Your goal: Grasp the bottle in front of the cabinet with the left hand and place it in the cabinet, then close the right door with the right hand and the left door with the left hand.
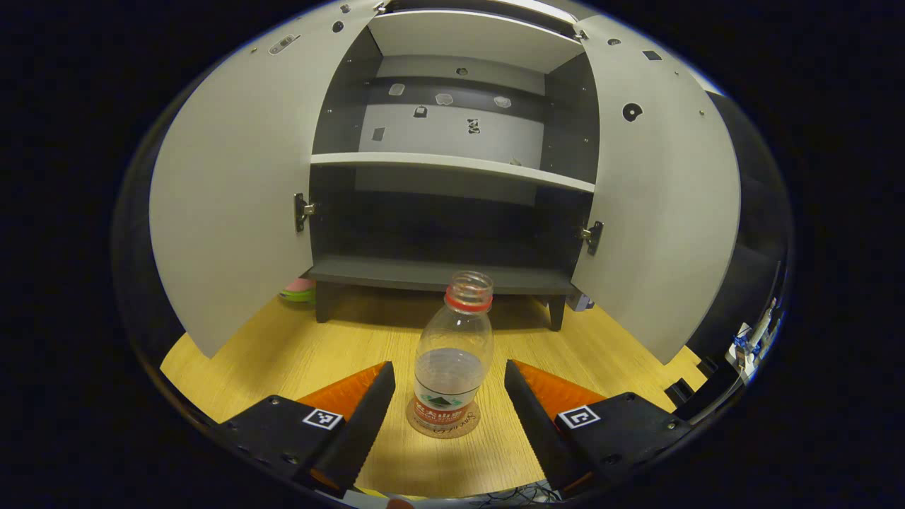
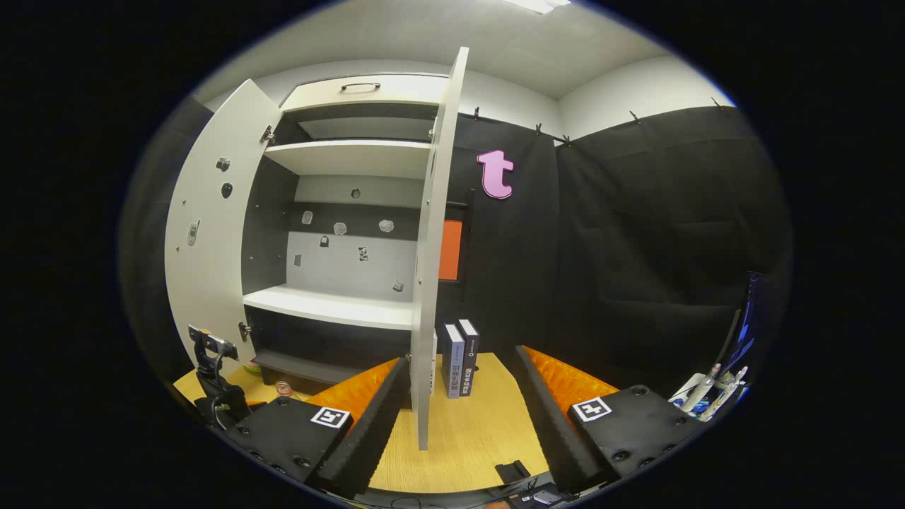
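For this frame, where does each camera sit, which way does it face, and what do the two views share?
Left gripper view: rides the left gripper, low over the table, facing the open cabinet head-on; its open fingers flank the bottle.
Right gripper view: rides the right gripper, off to the cabinet's right, facing the right door edge-on between its open fingers; books beyond.
Shared: cabinet, both doors, the left gripper.

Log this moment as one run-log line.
phase: pre-grasp | left tongs: open, straddling bottle | right tongs: open, by right door | doors: open
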Demonstrator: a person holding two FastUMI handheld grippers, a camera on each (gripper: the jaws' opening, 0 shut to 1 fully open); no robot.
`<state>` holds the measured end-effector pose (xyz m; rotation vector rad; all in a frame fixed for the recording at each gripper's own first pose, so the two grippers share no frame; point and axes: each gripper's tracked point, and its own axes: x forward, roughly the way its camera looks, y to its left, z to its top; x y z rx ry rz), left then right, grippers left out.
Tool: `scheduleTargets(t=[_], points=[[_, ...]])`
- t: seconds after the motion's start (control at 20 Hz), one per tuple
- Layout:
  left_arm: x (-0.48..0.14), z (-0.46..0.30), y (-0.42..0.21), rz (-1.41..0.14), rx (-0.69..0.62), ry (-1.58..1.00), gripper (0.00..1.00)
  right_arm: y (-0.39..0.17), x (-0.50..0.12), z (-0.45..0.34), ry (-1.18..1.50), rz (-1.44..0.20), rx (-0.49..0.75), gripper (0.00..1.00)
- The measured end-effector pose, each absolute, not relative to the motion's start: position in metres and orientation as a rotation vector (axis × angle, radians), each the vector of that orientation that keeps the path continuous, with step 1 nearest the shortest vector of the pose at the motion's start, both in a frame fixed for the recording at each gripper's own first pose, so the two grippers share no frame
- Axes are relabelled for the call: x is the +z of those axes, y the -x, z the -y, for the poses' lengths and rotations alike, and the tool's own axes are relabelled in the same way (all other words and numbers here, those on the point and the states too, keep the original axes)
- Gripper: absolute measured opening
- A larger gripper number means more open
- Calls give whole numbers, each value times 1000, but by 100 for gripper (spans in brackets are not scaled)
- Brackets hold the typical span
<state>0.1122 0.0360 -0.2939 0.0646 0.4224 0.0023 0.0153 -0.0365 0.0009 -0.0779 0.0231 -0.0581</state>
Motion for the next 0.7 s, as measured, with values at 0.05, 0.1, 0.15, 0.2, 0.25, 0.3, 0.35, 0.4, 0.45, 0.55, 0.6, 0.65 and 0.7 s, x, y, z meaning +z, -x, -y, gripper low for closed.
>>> scheduleTargets(t=[0.05, 0.1, 0.15, 0.2, 0.25, 0.3, 0.35, 0.4, 0.45, 0.55, 0.6, 0.65, 0.7], points=[[-301, -37, -114, -435, 4, -63, 95, -16, 0, 38, 82, -26, -63, 98], [-309, -38, -115, -452, 3, -61, 95, -16, 1, 40, 87, -25, -67, 98], [-317, -38, -116, -472, 2, -59, 95, -16, 1, 42, 94, -24, -73, 98], [-325, -39, -118, -488, 1, -57, 95, -17, 1, 44, 101, -24, -77, 98], [-330, -39, -119, -501, 4, -55, 95, -18, 0, 46, 106, -26, -83, 98], [-335, -41, -120, -510, 9, -54, 95, -19, 0, 48, 110, -30, -88, 98], [-339, -43, -122, -515, 16, -54, 95, -20, -2, 51, 112, -36, -94, 98], [-342, -45, -124, -518, 23, -56, 95, -21, -3, 53, 112, -39, -97, 98], [-345, -46, -126, -524, 22, -53, 95, -22, -4, 54, 113, -44, -99, 98], [-350, -49, -131, -536, 35, -55, 95, -26, -5, 57, 117, -50, -104, 98], [-353, -49, -133, -545, 37, -53, 95, -27, -5, 59, 120, -51, -106, 98], [-352, -49, -135, -544, 40, -50, 94, -30, -5, 59, 123, -50, -105, 98], [-350, -48, -137, -536, 38, -48, 78, -31, -4, 59, 125, -48, -103, 98]])
